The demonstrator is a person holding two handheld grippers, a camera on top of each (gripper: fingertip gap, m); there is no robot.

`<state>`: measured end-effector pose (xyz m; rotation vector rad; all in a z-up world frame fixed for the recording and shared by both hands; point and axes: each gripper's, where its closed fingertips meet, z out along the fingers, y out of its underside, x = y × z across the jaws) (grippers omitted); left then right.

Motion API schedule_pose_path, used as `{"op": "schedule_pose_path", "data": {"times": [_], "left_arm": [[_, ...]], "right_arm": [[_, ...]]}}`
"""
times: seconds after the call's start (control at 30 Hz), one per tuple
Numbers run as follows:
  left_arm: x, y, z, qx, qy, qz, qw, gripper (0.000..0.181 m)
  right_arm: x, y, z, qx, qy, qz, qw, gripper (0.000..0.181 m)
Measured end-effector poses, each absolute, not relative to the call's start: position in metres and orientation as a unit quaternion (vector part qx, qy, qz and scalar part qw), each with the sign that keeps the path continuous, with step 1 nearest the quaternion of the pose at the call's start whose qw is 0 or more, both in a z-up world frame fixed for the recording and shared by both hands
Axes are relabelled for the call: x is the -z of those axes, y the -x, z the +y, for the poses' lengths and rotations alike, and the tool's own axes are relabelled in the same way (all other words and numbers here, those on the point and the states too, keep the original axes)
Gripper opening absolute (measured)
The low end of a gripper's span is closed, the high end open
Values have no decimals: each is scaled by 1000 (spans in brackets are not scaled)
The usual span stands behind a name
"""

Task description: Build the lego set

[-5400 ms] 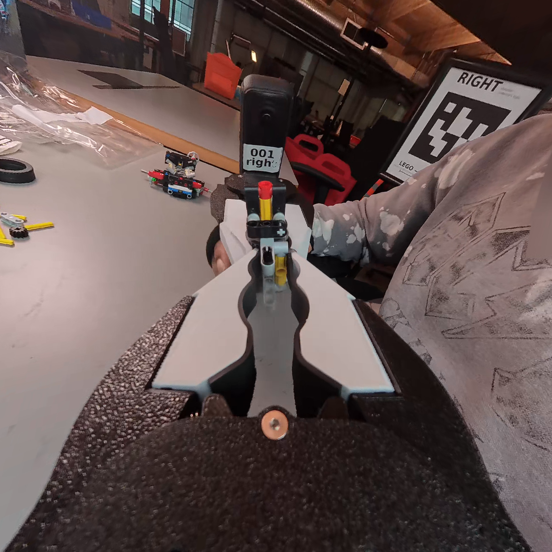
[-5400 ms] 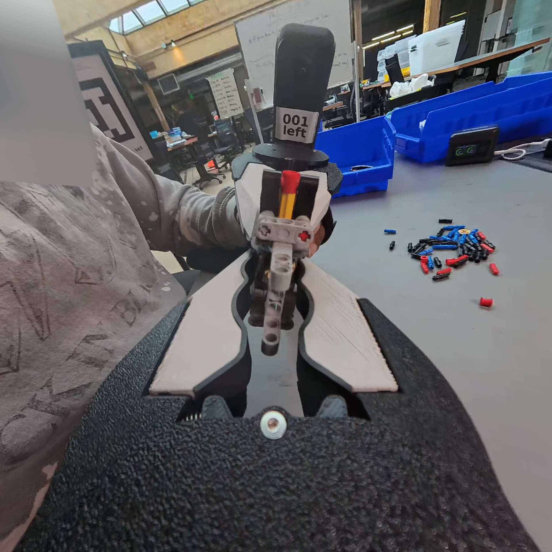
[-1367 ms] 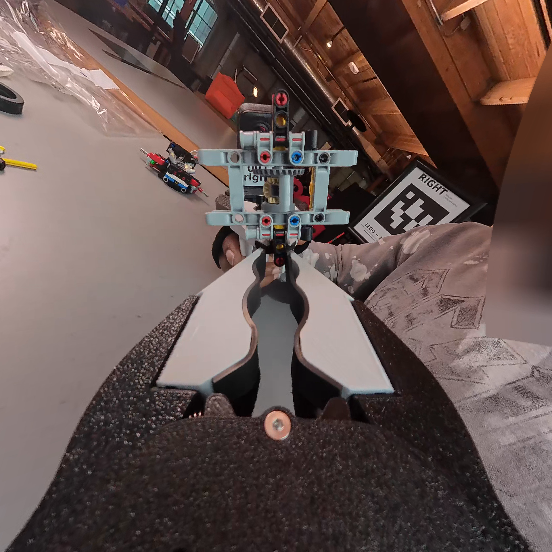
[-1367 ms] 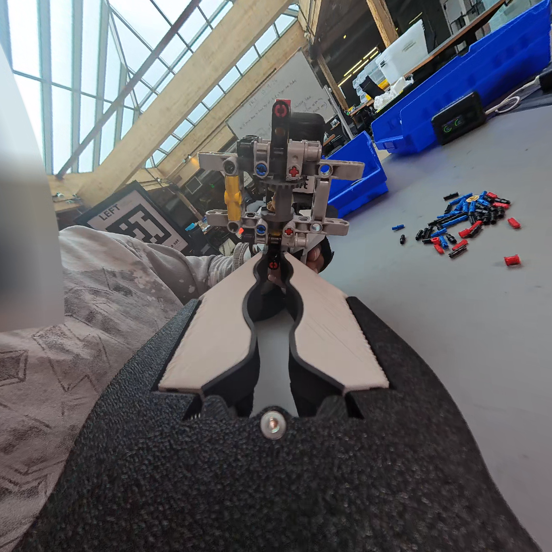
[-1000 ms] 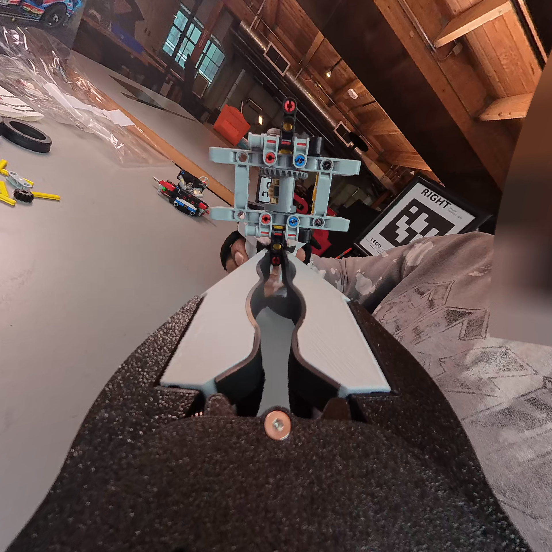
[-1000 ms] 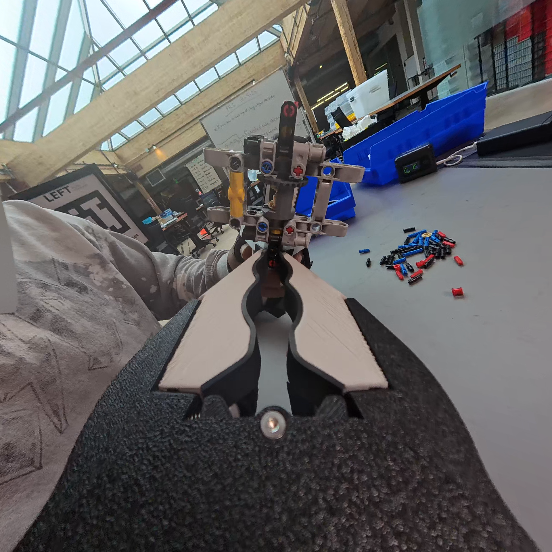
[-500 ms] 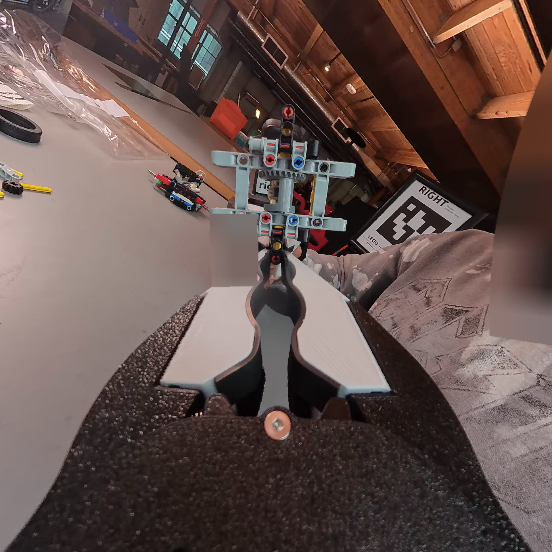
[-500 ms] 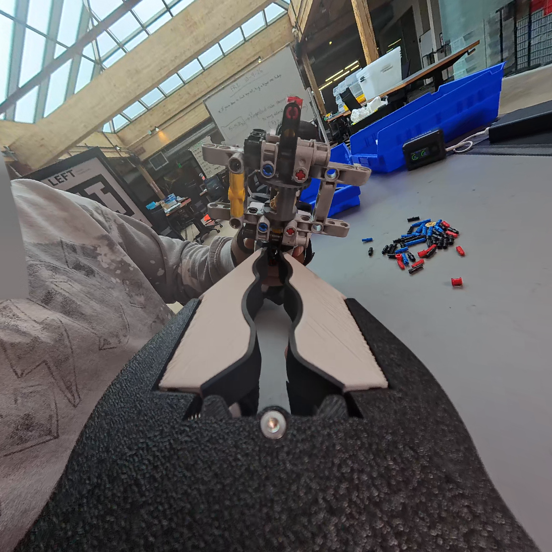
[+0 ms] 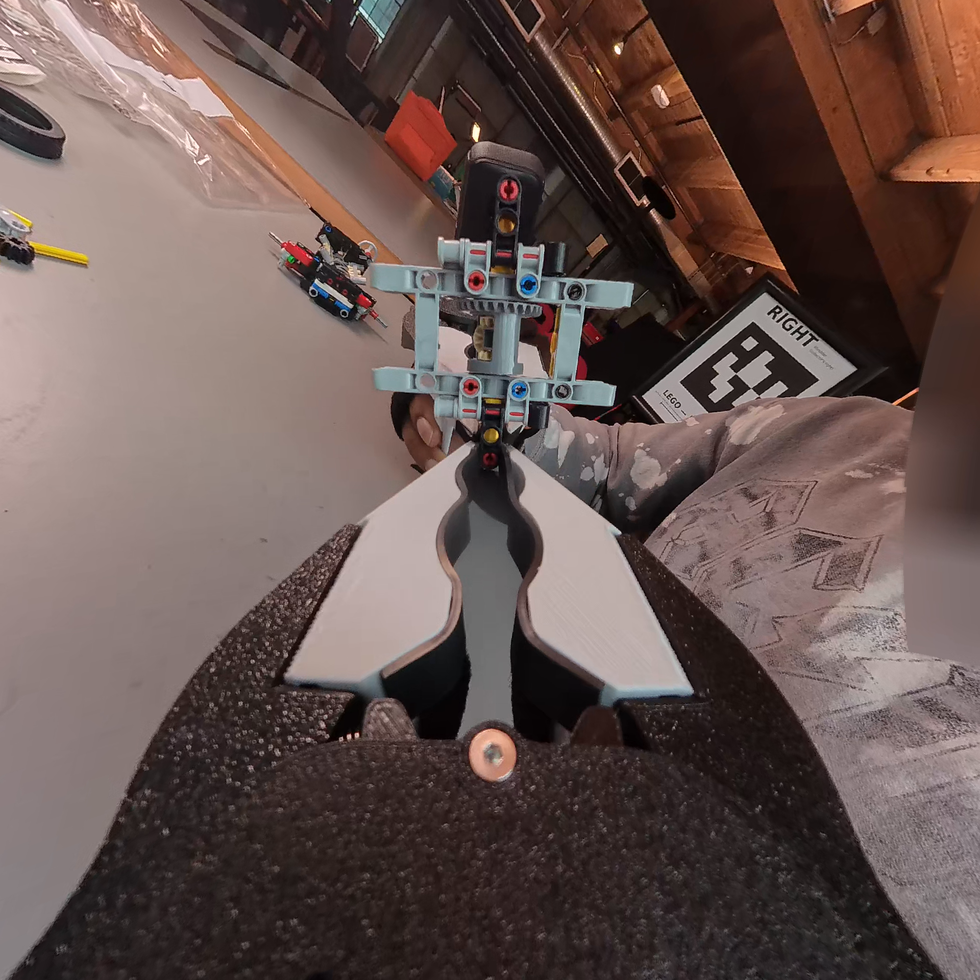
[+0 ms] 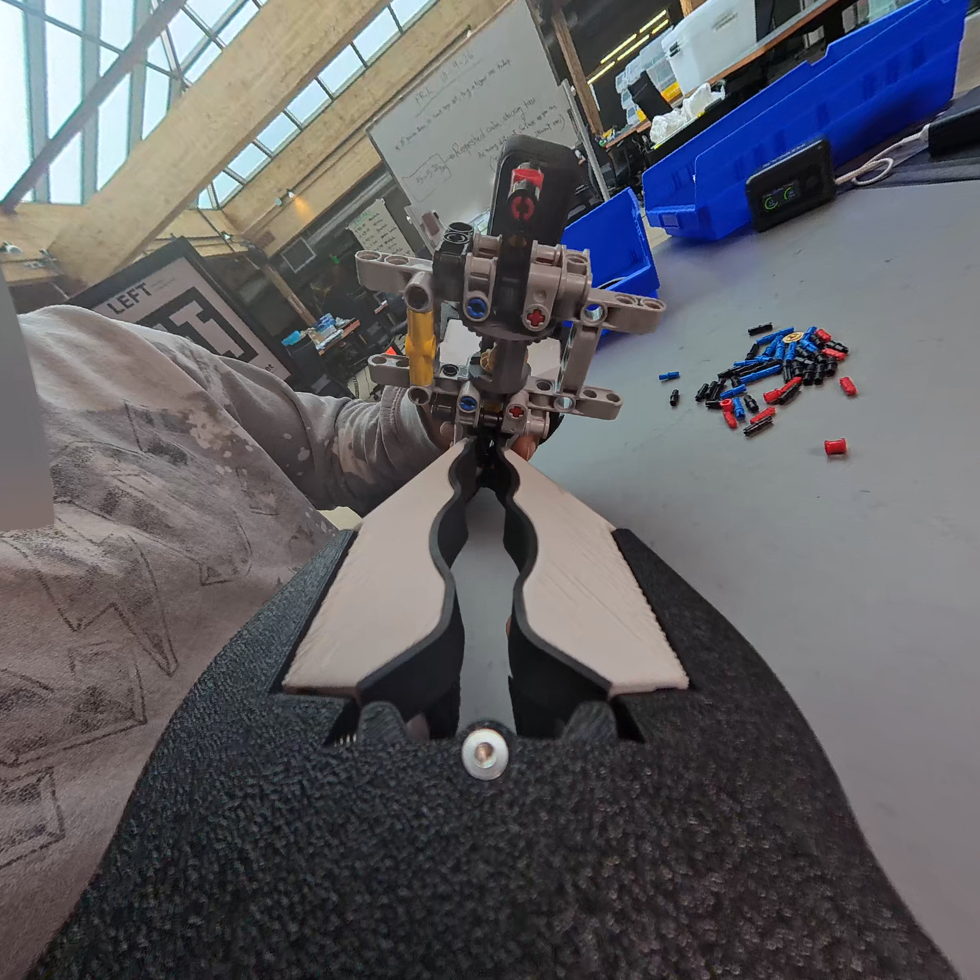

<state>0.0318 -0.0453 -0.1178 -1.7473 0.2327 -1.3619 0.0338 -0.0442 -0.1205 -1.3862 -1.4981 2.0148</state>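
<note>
1. Our left gripper (image 9: 490,460) is closed narrow on the black beam at the bottom of the grey Technic frame assembly (image 9: 498,331), which stands upright in the air above the grey table (image 9: 132,424).
2. Our right gripper (image 10: 486,456) pinches the same assembly (image 10: 504,339) from the opposite side, its tips closed on the black lower stub; the exact contact is partly hidden, so we judge it held, not merely touched.
3. The frame's two long beams jut out left and right past both sets of tips, with open air around their ends.
4. On the left side, a small built car chassis (image 9: 331,278) sits far off on the table, with a black tyre (image 9: 26,130) and a yellow axle (image 9: 58,254) nearer the left edge; the table between them and us is bare.
5. On the right side, a pile of blue, black and red pins (image 10: 774,371) lies well apart from the assembly, and blue bins (image 10: 795,127) line the far edge.
</note>
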Motion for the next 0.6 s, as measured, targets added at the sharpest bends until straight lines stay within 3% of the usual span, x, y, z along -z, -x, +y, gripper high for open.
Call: {"op": "schedule_pose_path", "data": {"times": [0.6], "left_arm": [[124, -39, -46, 562, 703, 78, 429, 8]], "right_arm": [[117, -25, -45, -719, 509, -461, 105, 6]]}}
